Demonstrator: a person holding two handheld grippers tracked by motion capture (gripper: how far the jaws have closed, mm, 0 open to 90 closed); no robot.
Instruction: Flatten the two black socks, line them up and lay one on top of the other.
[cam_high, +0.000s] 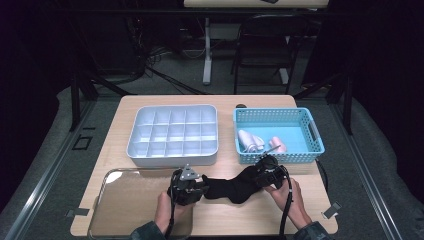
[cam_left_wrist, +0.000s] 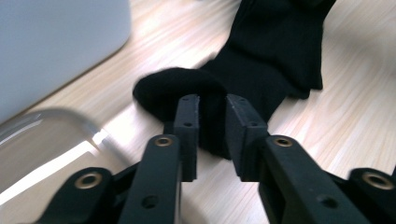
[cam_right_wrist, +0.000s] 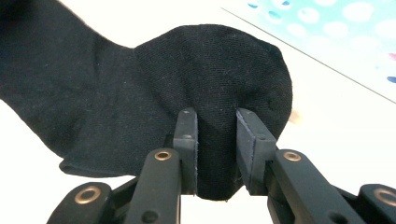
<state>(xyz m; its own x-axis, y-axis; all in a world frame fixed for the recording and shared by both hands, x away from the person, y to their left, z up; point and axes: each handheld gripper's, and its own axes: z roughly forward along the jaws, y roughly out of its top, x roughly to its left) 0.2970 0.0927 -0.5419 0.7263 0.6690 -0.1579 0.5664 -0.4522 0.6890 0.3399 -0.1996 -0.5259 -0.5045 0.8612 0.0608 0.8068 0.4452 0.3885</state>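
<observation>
A black sock (cam_high: 231, 188) lies stretched across the wooden table's front, between my two grippers. My left gripper (cam_high: 203, 187) is at the sock's left end. In the left gripper view the sock's rounded end (cam_left_wrist: 177, 86) lies between the jaws of this gripper (cam_left_wrist: 212, 100), which stand slightly apart from it. My right gripper (cam_high: 258, 176) is at the sock's right end. In the right gripper view this gripper (cam_right_wrist: 215, 114) is shut on a fold of the sock (cam_right_wrist: 140, 84), which fills the gap between its jaws.
A white tray (cam_high: 172, 107) divided into several compartments sits behind the left gripper. A blue basket (cam_high: 277, 114) at the right holds pale rolled socks (cam_high: 250, 140). A clear plastic lid (cam_high: 125, 202) lies at the front left, under the left forearm.
</observation>
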